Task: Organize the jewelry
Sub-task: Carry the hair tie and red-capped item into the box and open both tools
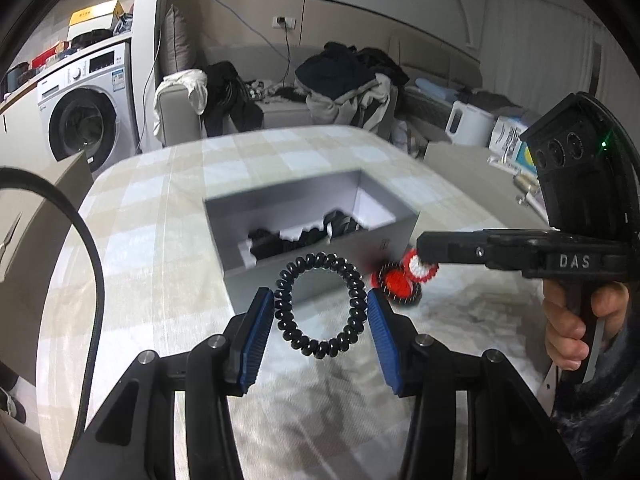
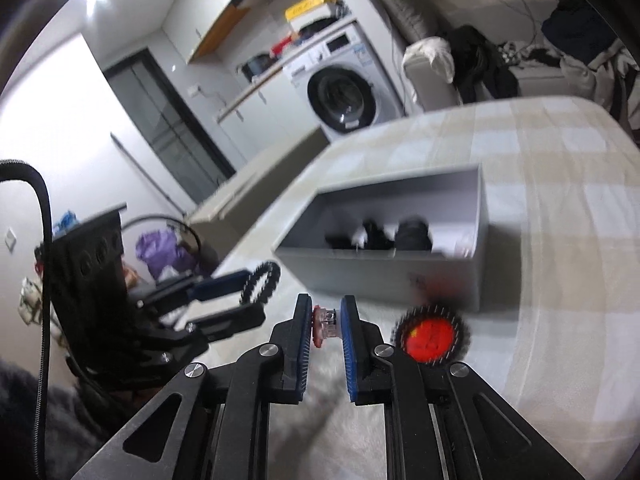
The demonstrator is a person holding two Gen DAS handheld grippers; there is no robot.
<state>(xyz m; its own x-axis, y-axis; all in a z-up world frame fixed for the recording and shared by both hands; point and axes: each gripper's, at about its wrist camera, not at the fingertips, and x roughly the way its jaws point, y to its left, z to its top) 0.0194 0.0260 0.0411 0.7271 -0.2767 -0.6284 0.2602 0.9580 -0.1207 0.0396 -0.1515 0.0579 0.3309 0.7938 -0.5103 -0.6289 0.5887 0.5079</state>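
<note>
A washing machine (image 1: 86, 108) stands beside a sofa (image 1: 280, 112) heaped with dark clothes (image 1: 344, 72).

box (image 1: 320, 240) on the table (image 1: 160, 240); hair ties (image 1: 304, 236) inside it.

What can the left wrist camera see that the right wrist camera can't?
Only the left wrist view shows the whole black coil hair tie as a ring between the left gripper fingers, and the person's hand on the other handle.

Only the right wrist view shows the small clear-and-pink piece pinched in the right gripper, and the purple bag on the floor.

Both show the grey box, the red round brooch, the checked tablecloth and the washing machine.
</note>
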